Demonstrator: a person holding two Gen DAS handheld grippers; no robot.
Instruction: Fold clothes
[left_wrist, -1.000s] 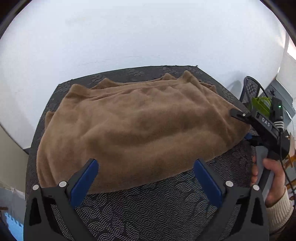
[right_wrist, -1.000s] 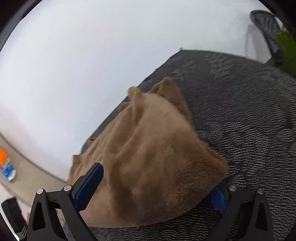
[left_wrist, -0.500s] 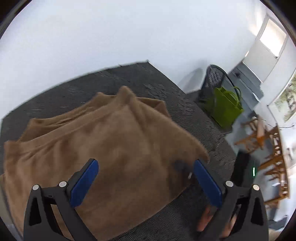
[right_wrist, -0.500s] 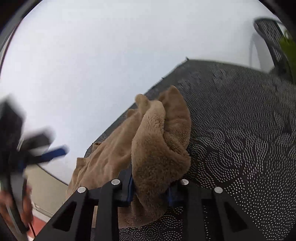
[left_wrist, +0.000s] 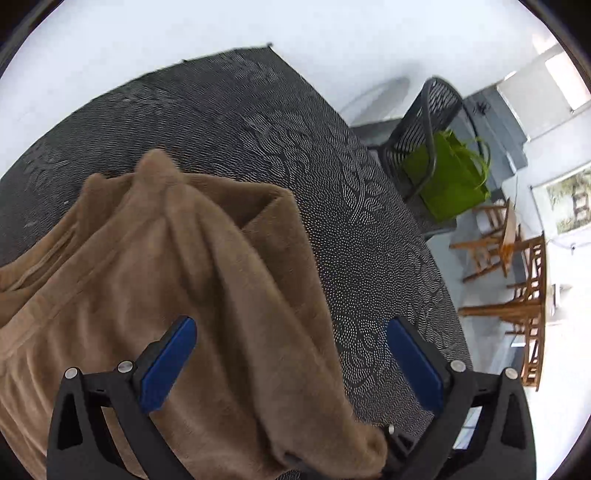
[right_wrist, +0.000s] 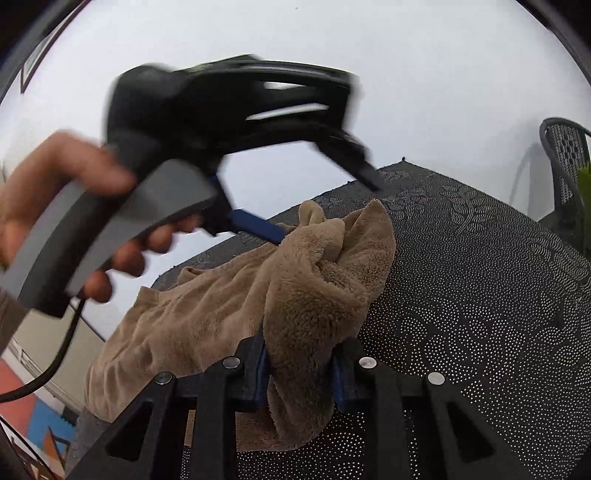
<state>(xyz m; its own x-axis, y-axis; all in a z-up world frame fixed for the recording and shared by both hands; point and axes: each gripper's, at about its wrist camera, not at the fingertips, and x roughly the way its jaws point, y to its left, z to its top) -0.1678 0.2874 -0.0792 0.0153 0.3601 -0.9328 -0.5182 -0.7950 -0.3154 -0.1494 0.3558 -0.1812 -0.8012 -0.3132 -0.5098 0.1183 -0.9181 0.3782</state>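
My right gripper (right_wrist: 301, 373) is clamped narrow on a bunched corner of the brown fleece garment (right_wrist: 221, 317); my left gripper (left_wrist: 291, 365) stands wide, holding nothing, above its draped folds. The fleece looks soft, thick and limp, so I judge it will sag and drag; hems and corners are the places to pinch. It lies lower left in the left view, on the black patterned tablecloth (left_wrist: 362, 236). Bare cloth runs right to the table edge; a mesh chair (left_wrist: 428, 122) stands beyond.

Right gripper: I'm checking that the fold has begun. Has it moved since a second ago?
Yes. The right gripper closed on the brown garment's corner and lifted it off the dark table, carrying it toward the left gripper.
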